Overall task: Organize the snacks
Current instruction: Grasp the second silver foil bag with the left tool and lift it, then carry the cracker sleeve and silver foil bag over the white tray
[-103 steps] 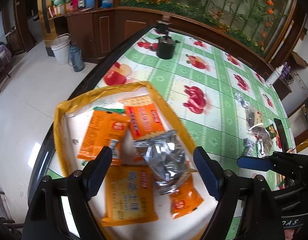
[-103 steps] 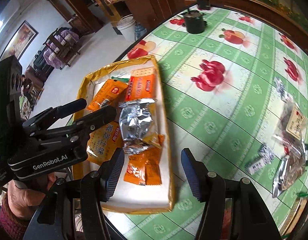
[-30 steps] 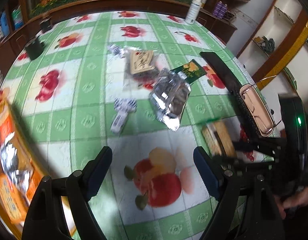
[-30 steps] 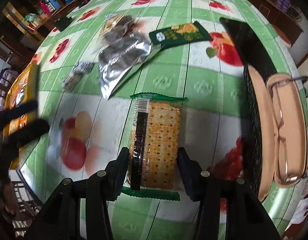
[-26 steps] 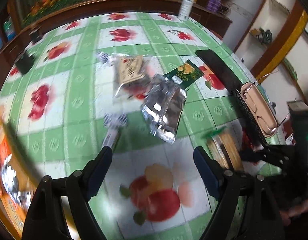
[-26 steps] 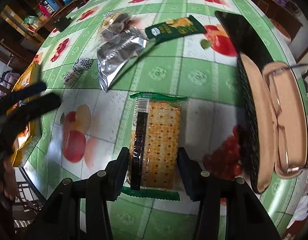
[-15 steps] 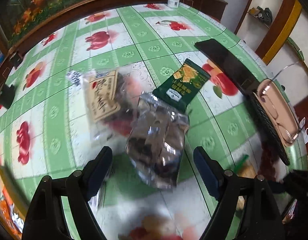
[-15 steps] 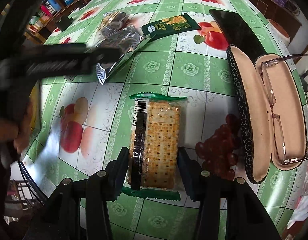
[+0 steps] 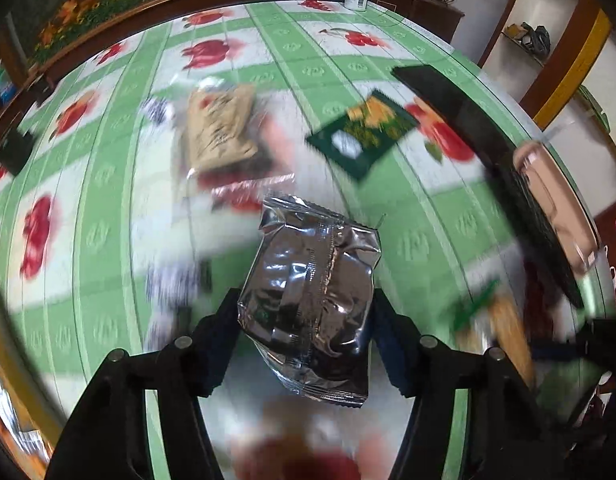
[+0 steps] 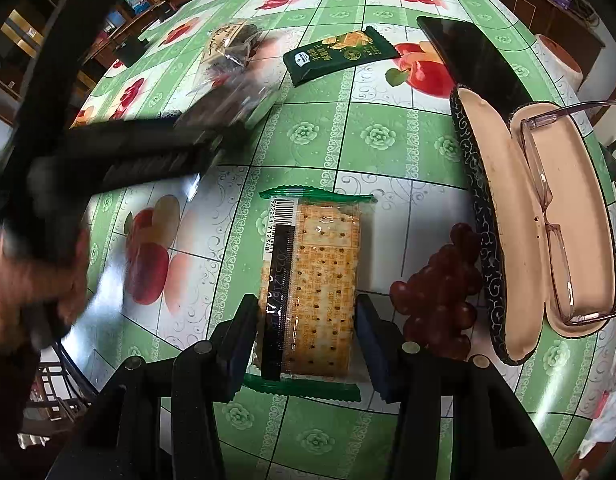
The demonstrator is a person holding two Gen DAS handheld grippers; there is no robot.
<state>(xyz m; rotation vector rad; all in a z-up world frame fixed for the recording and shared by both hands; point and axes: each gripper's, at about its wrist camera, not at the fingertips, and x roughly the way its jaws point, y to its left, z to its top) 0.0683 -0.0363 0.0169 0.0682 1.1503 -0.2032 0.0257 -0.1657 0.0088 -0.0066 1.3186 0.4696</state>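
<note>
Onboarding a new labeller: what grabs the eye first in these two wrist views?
Each gripper has a snack between its fingers: the left gripper is shut on a crinkled silver foil packet, and the right gripper on a clear cracker pack with green ends. Next, the open glasses case with spectacles at the right, and the dark green snack packet lying farther off on the fruit-print tablecloth.

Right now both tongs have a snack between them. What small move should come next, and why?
Probably lift both and swing back toward the tray. The left tongs are shut on the foil pack, and the right tongs are shut on the cracker pack. The left view is blurred, so that side seems to be moving already. The tray is not clearly in view now, so its place is a guess.
</note>
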